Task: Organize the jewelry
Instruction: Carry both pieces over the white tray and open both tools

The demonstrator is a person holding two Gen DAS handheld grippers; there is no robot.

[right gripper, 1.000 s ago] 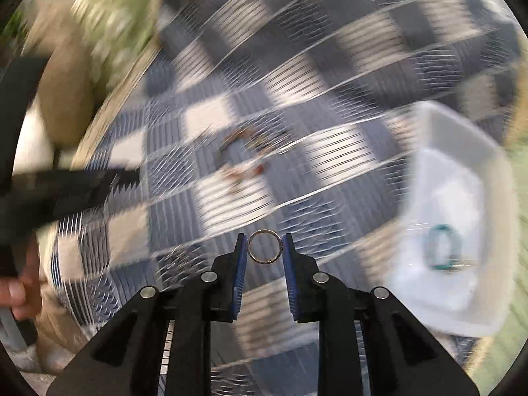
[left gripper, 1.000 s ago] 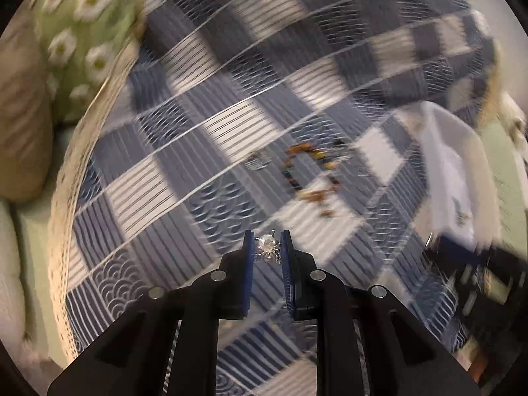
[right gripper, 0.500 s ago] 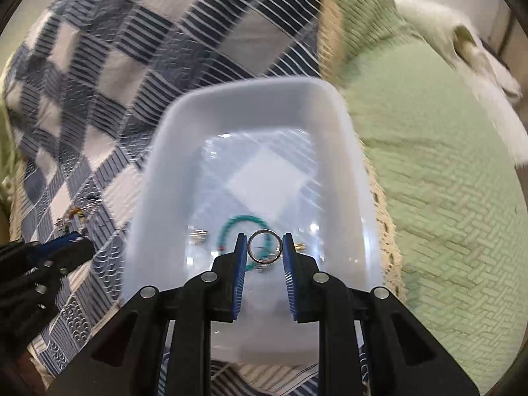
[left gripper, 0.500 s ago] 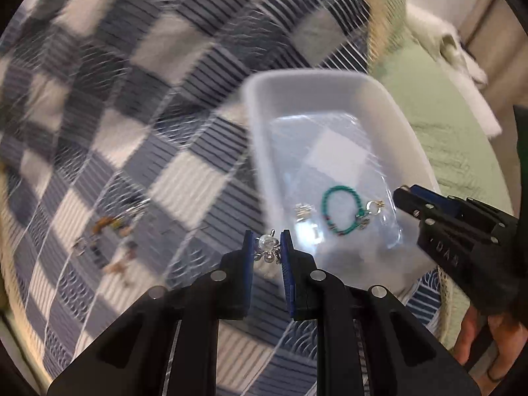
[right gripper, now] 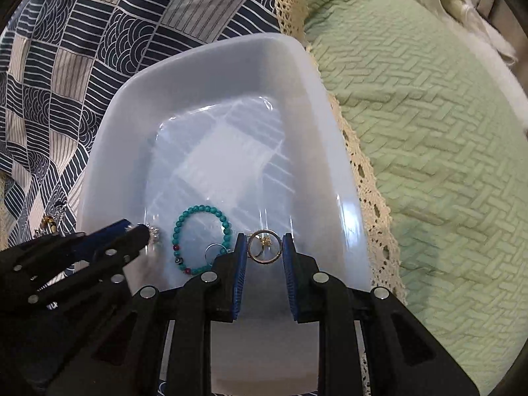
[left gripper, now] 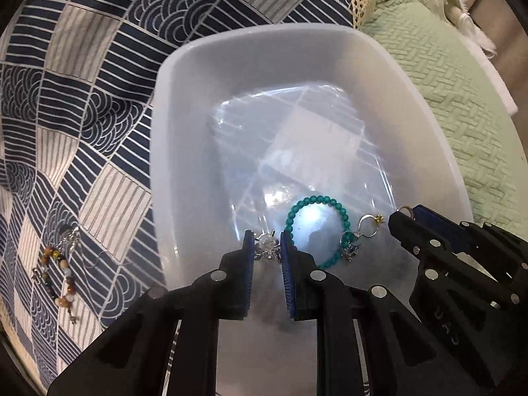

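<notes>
A white plastic tray (left gripper: 171, 138) (right gripper: 109, 151) lies on a blue patchwork cloth. In it lie a turquoise bead bracelet (left gripper: 298, 209) (right gripper: 184, 217) and a small silver ring (left gripper: 366, 226) (right gripper: 214, 250). My left gripper (left gripper: 266, 242) (right gripper: 145, 229) is shut on a silver crystal earring (left gripper: 265, 242) over the tray's near part. My right gripper (right gripper: 264, 246) (left gripper: 404, 214) is shut on a gold ring (right gripper: 264, 247), held over the tray just right of the bracelet.
A multicoloured bead bracelet (left gripper: 61, 274) and a silver earring (left gripper: 71, 239) lie on the cloth (left gripper: 82, 99) left of the tray. A green quilted bedspread (right gripper: 429, 132) with a lace-edged border lies to the right. White fluffy fabric (right gripper: 468, 6) is at the far right.
Both grippers have swung from the cloth to over the tray and moved closer to its floor, each still holding its piece.
</notes>
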